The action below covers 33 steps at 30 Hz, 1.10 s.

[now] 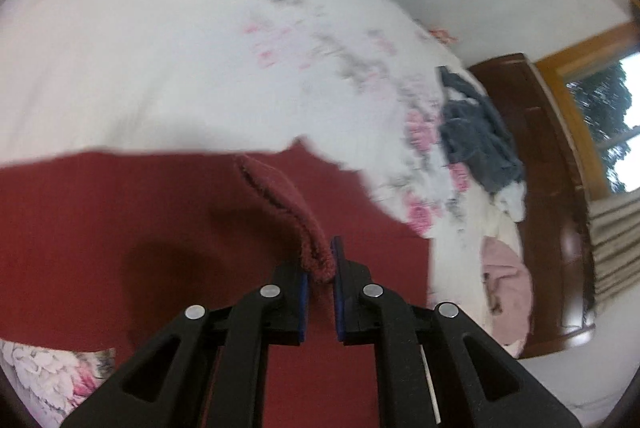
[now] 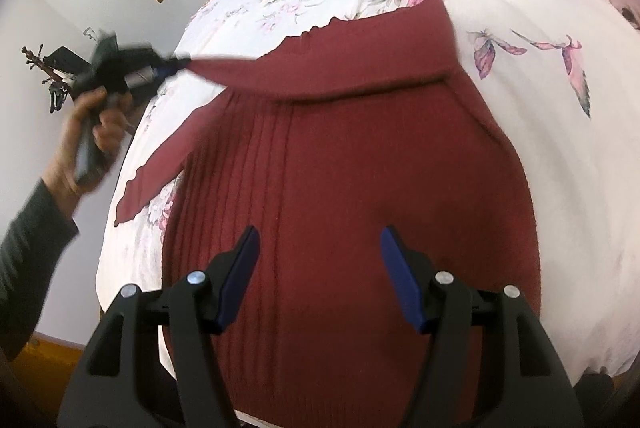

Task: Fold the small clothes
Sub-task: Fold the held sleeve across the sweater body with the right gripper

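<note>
The left gripper [image 1: 320,268] pinches a blurred edge of the red sweater [image 2: 352,164], its lower hem cut off behind the wide-open right gripper [image 2: 320,268].

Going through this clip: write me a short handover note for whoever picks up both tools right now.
Left tool: shut on the cuff of the red sweater, pulling a sleeve out to the side above the floral bedspread.
Right tool: open, holding nothing, above the sweater's body.
Sweater lies spread on the bed; another part already lies folded across its upper body.
Left: lay the held sleeve over, then fold the body. A grey garment and other clothes wait at the far end.
</note>
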Available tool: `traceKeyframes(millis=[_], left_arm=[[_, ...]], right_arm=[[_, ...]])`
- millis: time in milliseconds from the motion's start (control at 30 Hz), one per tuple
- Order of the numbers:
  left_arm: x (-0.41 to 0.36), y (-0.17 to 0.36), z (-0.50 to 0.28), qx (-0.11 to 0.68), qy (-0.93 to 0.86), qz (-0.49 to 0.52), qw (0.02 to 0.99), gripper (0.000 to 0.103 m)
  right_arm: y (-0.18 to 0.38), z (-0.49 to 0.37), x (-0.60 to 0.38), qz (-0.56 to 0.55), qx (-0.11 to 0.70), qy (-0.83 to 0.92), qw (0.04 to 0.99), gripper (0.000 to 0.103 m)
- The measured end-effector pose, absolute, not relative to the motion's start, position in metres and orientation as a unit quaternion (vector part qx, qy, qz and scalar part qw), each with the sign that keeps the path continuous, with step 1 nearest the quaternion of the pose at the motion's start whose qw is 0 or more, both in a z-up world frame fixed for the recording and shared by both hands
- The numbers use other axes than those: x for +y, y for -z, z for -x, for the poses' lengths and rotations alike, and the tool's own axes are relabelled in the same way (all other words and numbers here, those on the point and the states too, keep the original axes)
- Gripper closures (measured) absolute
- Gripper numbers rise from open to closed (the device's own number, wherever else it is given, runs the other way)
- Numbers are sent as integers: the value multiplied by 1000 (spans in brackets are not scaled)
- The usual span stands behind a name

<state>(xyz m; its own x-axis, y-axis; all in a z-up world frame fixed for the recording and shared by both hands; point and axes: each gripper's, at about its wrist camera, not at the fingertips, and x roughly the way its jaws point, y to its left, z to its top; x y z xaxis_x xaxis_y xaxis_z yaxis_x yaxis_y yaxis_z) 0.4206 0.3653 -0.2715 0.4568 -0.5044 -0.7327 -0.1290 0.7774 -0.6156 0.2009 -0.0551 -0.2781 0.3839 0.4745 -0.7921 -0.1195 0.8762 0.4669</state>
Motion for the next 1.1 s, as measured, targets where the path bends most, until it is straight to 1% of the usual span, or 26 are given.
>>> traceKeyframes(millis=[167, 267, 333, 367, 400, 433, 533, 600, 667, 700, 767, 833, 900, 967, 1033, 1100], left_arm=[[388, 337, -414, 545, 71, 310, 776, 93], [398, 360, -405, 562, 17, 304, 769, 81], [404, 350, -395, 552, -45, 278, 785, 80], [405, 335, -386, 531, -68, 269, 801, 70], [402, 325, -379, 509, -54, 285, 811, 56], [397, 317, -376, 494, -26, 304, 814, 54], [369, 319, -386, 500, 60, 332, 798, 53], [354, 332, -399, 519, 66, 305, 796, 53], [354, 355, -410, 548, 35, 286, 785, 54], [358, 366, -411, 558, 23, 287, 778, 61], [370, 376, -408, 561, 19, 303, 770, 73], [385, 369, -398, 551, 16, 322, 769, 71], [402, 359, -380, 537, 10, 332, 775, 58], [428, 344, -361, 516, 7, 350, 782, 56], [463, 331, -333, 488, 5, 382, 785, 52], [514, 318, -296, 449, -22, 416, 790, 42]], right_arm=[[278, -203, -52, -165, 526, -183, 814, 40], [279, -203, -49, -163, 530, -184, 812, 40], [277, -204, -49, -163, 528, -185, 813, 40], [277, -204, -48, -165, 527, -186, 813, 40], [278, -204, -48, -168, 528, -188, 811, 40], [278, -204, -46, -169, 529, -190, 810, 40], [279, -204, -36, -171, 532, -198, 805, 40], [273, -202, -29, -169, 528, -205, 806, 40], [265, -198, -25, -165, 524, -210, 809, 40], [262, -195, -24, -163, 523, -210, 810, 40], [258, -191, -25, -160, 522, -210, 811, 39], [255, -188, -28, -156, 525, -208, 811, 39], [255, -185, -29, -153, 528, -206, 810, 38], [254, -182, -28, -149, 529, -206, 810, 38], [249, -180, -24, -148, 525, -210, 811, 38], [245, -178, -16, -143, 524, -217, 811, 38]])
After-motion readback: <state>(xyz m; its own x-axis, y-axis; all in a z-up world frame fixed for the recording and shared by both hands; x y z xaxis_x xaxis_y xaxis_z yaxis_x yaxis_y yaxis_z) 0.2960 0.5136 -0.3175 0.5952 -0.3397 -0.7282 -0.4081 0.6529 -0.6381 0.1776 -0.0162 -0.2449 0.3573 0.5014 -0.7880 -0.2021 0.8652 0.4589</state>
